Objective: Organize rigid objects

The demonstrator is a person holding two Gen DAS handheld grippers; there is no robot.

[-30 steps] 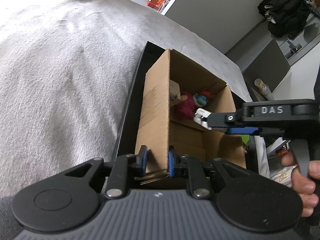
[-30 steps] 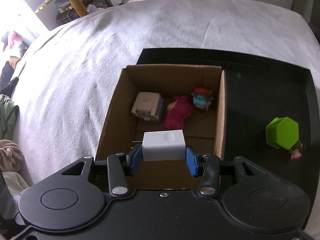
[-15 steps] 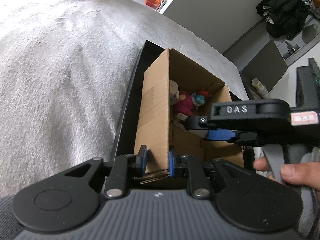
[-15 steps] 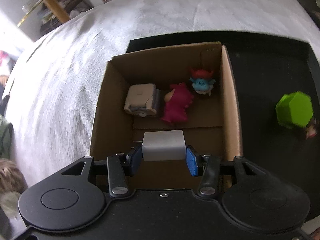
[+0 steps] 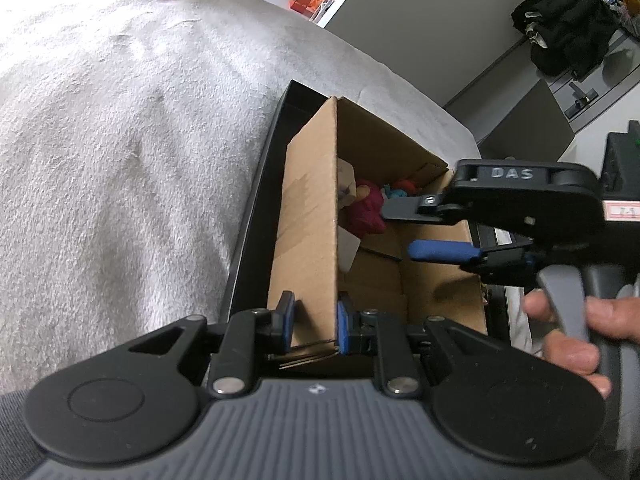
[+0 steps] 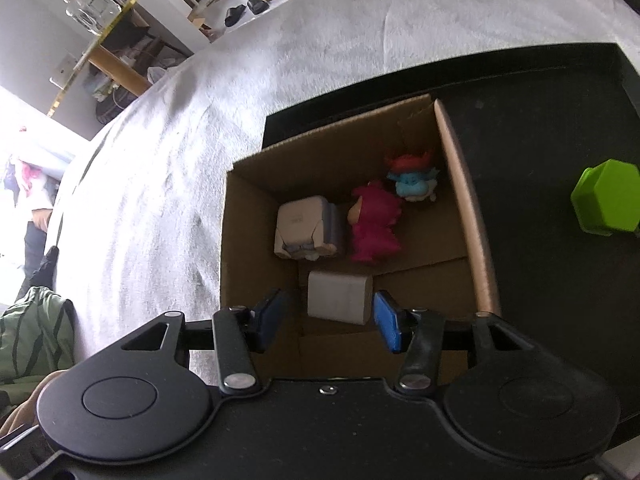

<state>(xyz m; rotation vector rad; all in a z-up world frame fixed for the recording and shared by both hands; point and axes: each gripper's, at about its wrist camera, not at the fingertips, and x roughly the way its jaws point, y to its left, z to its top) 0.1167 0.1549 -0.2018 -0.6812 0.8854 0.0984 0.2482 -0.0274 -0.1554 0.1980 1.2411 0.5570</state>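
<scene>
Left gripper: We see its two blue pads pinched tight on the near side wall of the cardboard box. One pad is outside the wall and one is inside.
Right gripper: We see its blue pads spread wide. They are let go of the white block, with a gap on each side. In the left view its hand is on the grey trigger.
White block: We see it lying on the box floor, between the spread pads and near the front of the box.
Box toys: We see a pale cube toy just behind the white block. A pink toy is touching its right side. A small blue toy with a red top is farther back, close to the right wall.
Cardboard box: We see it open on top, sitting on the left part of a black tray.
Green block: We see it on the tray, outside the box, well off to the right.
Around it all: We see the tray resting on a grey fuzzy blanket.
</scene>
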